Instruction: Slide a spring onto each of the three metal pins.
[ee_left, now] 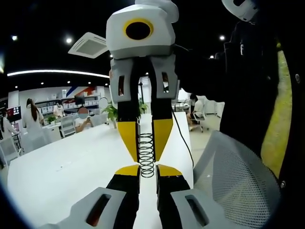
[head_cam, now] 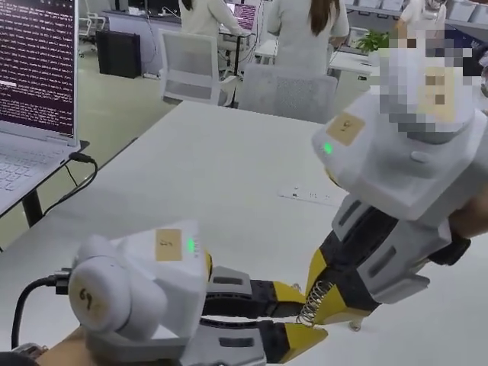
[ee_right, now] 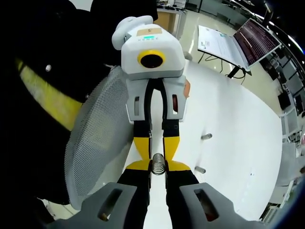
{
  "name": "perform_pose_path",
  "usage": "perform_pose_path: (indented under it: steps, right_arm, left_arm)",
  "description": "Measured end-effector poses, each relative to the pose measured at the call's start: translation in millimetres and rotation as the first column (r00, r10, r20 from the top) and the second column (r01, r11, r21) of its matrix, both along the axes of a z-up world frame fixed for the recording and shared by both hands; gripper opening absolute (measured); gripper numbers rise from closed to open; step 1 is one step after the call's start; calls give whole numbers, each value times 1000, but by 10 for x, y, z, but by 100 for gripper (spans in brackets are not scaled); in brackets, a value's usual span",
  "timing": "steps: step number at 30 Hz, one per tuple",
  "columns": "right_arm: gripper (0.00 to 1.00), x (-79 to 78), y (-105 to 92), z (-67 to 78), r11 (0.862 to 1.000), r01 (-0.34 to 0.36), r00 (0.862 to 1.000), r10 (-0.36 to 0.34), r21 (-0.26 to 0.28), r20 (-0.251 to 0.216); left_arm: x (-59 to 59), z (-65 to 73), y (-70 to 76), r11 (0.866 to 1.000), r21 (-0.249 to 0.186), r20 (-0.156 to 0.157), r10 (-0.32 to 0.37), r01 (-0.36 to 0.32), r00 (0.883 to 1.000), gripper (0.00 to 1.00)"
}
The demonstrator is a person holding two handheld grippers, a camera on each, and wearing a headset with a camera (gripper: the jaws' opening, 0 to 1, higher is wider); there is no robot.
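One slim steel coil spring [ee_left: 147, 155] w/ open turns, pinched by left claw [ee_left: 148, 171] & right claw [ee_right: 158, 167].

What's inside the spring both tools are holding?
Nothing visible: white table shows between coils of the spring. Both ends are hidden by the left tool and right tool.

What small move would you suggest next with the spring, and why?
I would probably open the left gripper and back it off. The spring lies lengthwise between the jaws of the right gripper, its near end also pinched by the left's tips, so both seem to hold it; two pins wait on the table.
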State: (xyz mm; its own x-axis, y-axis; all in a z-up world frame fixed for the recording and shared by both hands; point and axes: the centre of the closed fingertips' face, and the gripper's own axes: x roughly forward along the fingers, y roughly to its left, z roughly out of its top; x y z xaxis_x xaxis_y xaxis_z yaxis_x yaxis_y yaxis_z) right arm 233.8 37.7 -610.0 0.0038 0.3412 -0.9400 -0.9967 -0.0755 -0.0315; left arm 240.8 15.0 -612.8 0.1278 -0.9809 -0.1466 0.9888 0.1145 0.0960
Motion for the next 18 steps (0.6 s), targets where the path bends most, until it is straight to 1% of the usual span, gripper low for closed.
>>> perform_pose_path:
  steps: [8, 10, 13, 14, 16, 18]
  right_arm:
    - [8, 59, -158, -22, 999, 37, 999, -37, -25, 12]
    - [8, 57, -185, -27, 999, 48, 999, -48, -22, 7]
    - [8, 109, -261, -60, 997, 74, 997, -74, -25, 8]
    - [8, 123, -284, -72, 996, 82, 997, -81, -29, 10]
    - [8, 149, -341, -98, 994, 98, 995, -98, -37, 18]
    - [8, 159, -373, -111, 993, 110, 994, -109, -35, 21]
  left_arm:
    - [-5, -41, 16, 1000, 9, -17, -3, 4, 1000, 10]
    - [-4, -56, 28, 1000, 13, -19, -3, 3, 1000, 12]
    - [15, -84, 104, 1000, 16, -38, 6, -6, 999, 16]
    - [30, -94, 129, 1000, 16, -41, 14, -14, 999, 16]
    - [72, -129, 198, 999, 23, -57, 37, -36, 998, 18]
    - [103, -141, 266, 998, 22, -69, 58, -56, 996, 22]
